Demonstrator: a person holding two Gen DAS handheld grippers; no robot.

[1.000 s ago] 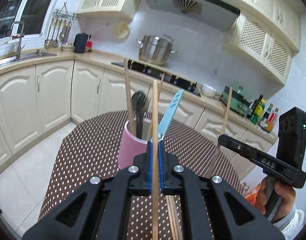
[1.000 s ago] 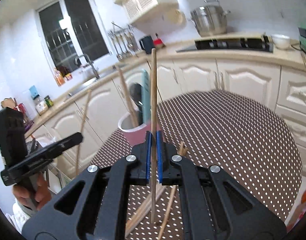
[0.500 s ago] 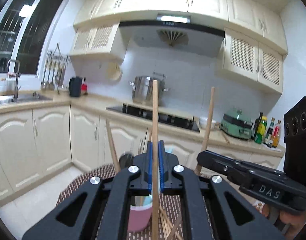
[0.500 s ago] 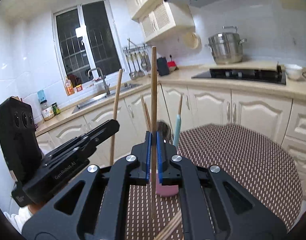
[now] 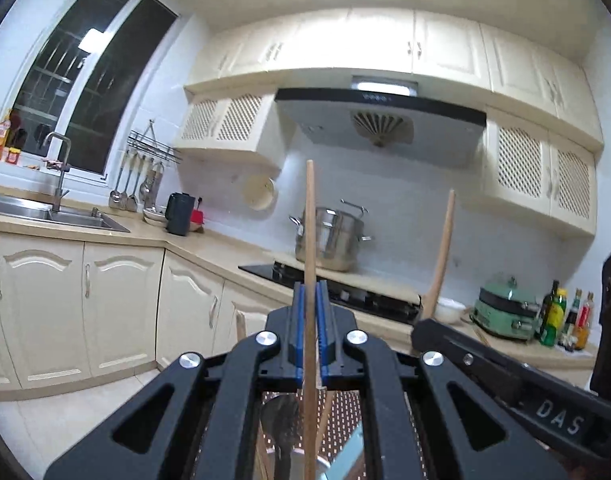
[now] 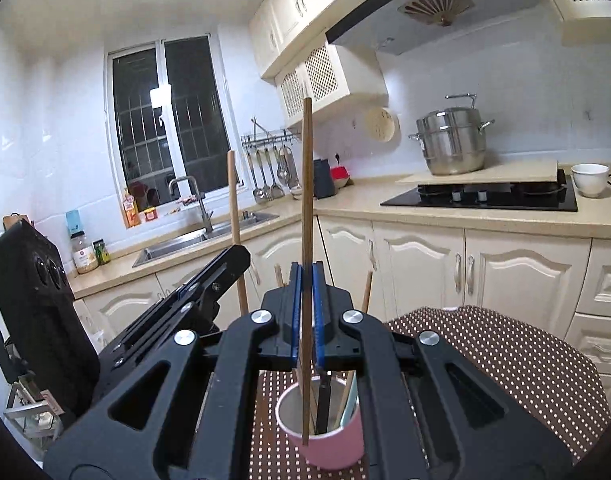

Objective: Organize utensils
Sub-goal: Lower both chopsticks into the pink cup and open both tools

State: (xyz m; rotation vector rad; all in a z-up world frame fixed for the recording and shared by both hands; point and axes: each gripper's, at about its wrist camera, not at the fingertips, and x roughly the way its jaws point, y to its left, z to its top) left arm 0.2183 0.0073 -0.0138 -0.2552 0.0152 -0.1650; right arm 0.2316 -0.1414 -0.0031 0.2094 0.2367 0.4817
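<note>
My left gripper (image 5: 310, 304) is shut on a pale wooden chopstick (image 5: 309, 232) held upright. Its lower end hangs over the utensils below, a black spoon (image 5: 283, 420) and a blue spatula (image 5: 351, 456). My right gripper (image 6: 306, 284) is shut on a darker wooden chopstick (image 6: 306, 184), upright, with its lower end at the front rim of the pink cup (image 6: 325, 446). The cup holds several chopsticks and dark utensils. The other gripper shows in each view, the right one (image 5: 505, 372) and the left one (image 6: 177, 312), each with its stick raised.
The cup stands on a round table with a brown dotted cloth (image 6: 497, 360). Cream cabinets (image 6: 525, 280) and a counter with a hob (image 6: 481, 196), a steel pot (image 6: 453, 148) and a sink (image 6: 193, 240) run behind.
Both grippers have come close together over the cup, each with its chopstick upright. The views tilted up toward the wall cabinets, and the right chopstick's lower end came down to the cup.
</note>
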